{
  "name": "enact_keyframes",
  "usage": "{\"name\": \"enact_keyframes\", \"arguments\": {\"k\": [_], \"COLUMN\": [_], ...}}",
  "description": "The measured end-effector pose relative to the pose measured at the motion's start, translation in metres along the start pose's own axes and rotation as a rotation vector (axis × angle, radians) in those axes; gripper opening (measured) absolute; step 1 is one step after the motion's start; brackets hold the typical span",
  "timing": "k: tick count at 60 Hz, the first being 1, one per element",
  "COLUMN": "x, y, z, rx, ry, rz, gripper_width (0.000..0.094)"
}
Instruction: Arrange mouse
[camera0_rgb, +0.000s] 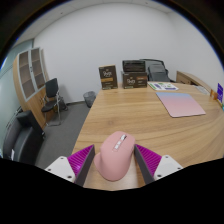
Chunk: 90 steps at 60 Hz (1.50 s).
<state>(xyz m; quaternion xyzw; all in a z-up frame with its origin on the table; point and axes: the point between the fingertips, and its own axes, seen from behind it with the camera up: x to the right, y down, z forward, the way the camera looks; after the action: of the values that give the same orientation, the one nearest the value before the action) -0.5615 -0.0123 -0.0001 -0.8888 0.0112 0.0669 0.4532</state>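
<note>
A pink computer mouse sits between my two fingers, its scroll wheel pointing away from me. My gripper is shut on it, with both magenta pads pressing its sides. The mouse is at the near edge of the wooden table; I cannot tell whether it rests on the wood or hangs just above it. A pink mouse mat lies on the table far ahead and to the right of the fingers.
Cardboard boxes and black crates stand past the table's far end. Papers lie beyond the mat. Black office chairs stand to the left, with a shelf against the left wall.
</note>
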Motion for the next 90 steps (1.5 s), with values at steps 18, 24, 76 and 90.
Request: {"name": "enact_keyframes", "arguments": {"k": [18,24,76,90], "x": [-0.017,-0.011,0.286,0.341], "y": [-0.01,-0.008,-0.218,-0.159], "z": [0.031,0.033,0.103,0.156], "rx": [-0.012,-0.004,0.038,-0.1], "ry": [0.048,0.092,0.136,0.111], "rz": [-0.063,-0.106,-0.117,-0.094], "gripper_width": [0.081,0.0534,0.0406,0.0411]}}
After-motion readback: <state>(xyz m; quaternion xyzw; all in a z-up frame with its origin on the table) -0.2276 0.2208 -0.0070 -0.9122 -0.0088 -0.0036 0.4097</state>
